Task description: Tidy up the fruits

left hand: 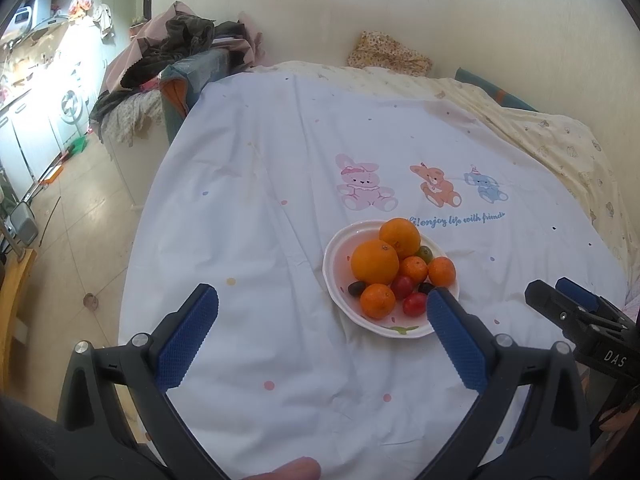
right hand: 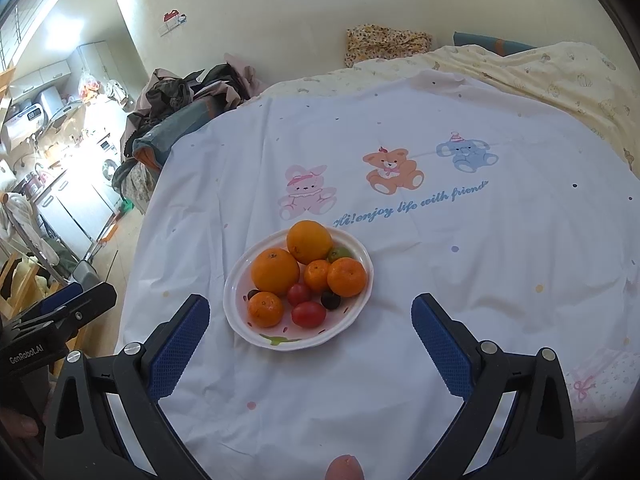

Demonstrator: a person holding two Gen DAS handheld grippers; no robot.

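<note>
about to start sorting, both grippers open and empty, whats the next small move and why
Probably ease the right gripper forward and down toward the near small orange at the plate front edge: it lies closest, unburied, and the fingers already stand wide open.

In the left wrist view, the left claw's [left hand: 322, 298] right finger covers the near right rim of the white plate [left hand: 336, 252] and part of a dark grape [left hand: 425, 287]. The green fruit [left hand: 425, 253] shows only as a sliver behind the oranges. The right claw [left hand: 560, 294] at the right edge of the frame is cut off, so its opening is unreadable. A fingertip [left hand: 296, 470] is clipped by the bottom edge. The kitchen counter [left hand: 36, 68] at upper left is washed out by glare, its clutter too small to name.
</note>
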